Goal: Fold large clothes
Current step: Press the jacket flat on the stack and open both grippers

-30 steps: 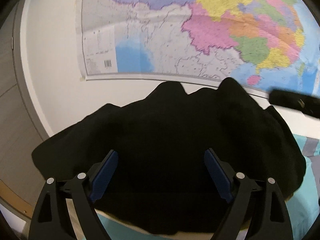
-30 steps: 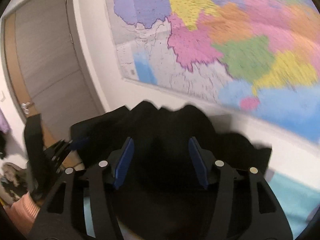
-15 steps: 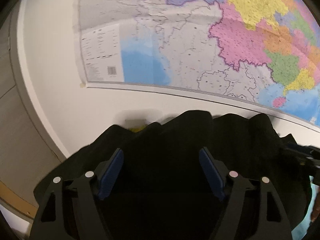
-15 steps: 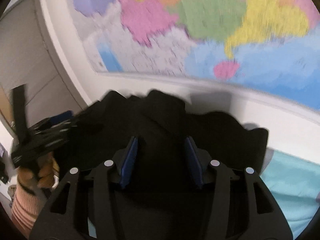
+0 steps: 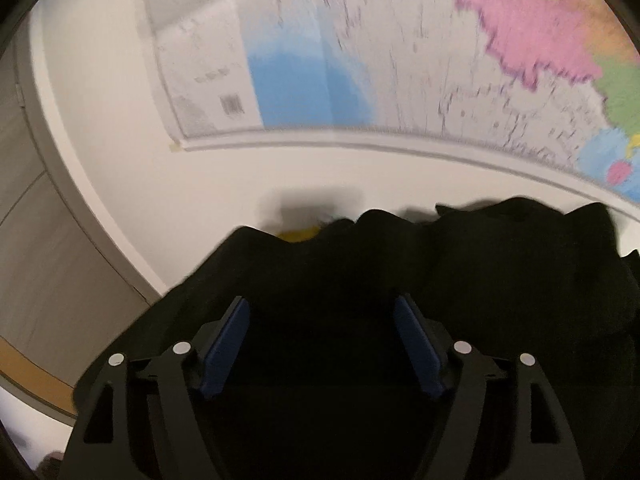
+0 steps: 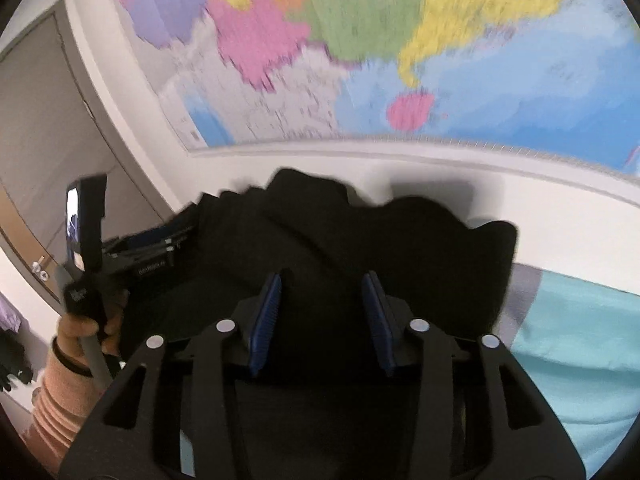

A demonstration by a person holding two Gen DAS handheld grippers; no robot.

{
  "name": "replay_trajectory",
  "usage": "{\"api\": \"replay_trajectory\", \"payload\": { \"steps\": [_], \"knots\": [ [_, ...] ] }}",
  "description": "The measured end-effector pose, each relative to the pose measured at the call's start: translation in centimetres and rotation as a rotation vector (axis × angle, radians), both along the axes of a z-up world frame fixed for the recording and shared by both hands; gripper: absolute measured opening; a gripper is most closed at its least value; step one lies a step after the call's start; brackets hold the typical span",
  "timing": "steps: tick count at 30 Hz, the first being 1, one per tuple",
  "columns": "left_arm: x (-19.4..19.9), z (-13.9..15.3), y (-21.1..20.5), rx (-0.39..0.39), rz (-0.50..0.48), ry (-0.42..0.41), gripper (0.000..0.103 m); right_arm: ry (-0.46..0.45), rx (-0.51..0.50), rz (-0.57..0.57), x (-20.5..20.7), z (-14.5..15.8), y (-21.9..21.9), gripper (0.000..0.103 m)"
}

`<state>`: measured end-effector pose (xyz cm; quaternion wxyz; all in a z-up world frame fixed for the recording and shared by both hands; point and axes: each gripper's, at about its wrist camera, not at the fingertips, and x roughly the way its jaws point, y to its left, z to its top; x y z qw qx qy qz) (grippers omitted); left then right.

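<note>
Two grippers hang over one black garment (image 5: 460,280), which lies bunched below the wall map (image 5: 360,60). Left gripper (image 5: 322,344) has wide jaws, gripping nothing I can see. Right gripper (image 6: 322,312) is closing, black cloth between its pads; a firm grip I cannot tell. Only the right view shows the teal sheet (image 6: 580,340) at four o'clock, and a hand (image 6: 86,330) at nine o'clock.

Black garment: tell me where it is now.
In both wrist views the black garment lies heaped on the turquoise bedding, against the white wall below the map.
</note>
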<state>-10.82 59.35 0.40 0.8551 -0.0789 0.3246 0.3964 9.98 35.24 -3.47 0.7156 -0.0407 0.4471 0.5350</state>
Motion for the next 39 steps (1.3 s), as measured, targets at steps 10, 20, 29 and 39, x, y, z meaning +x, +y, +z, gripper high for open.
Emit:
{"api": "replay_trajectory", "payload": {
  "steps": [10, 20, 29, 39],
  "knots": [
    [-8.3, 0.8, -0.1, 0.086, 0.083, -0.076, 0.086, 0.016, -0.037, 0.032, -0.4, -2.3, -2.6, 0.049],
    [-11.9, -2.6, 2.9, -0.043, 0.154, -0.096, 0.084, -0.007, 0.015, 0.034, -2.6, -1.4, -5.0, 0.052],
    [-10.6, -1.1, -6.3, 0.114, 0.018, -0.166, 0.085, -0.107, 0.041, 0.122, -7.1, -0.3, -7.0, 0.054],
    [-8.4, -3.0, -9.8, 0.128, -0.015, -0.113, 0.084, -0.102, 0.014, 0.122, -8.5, -1.5, -7.1, 0.062]
  ]
}}
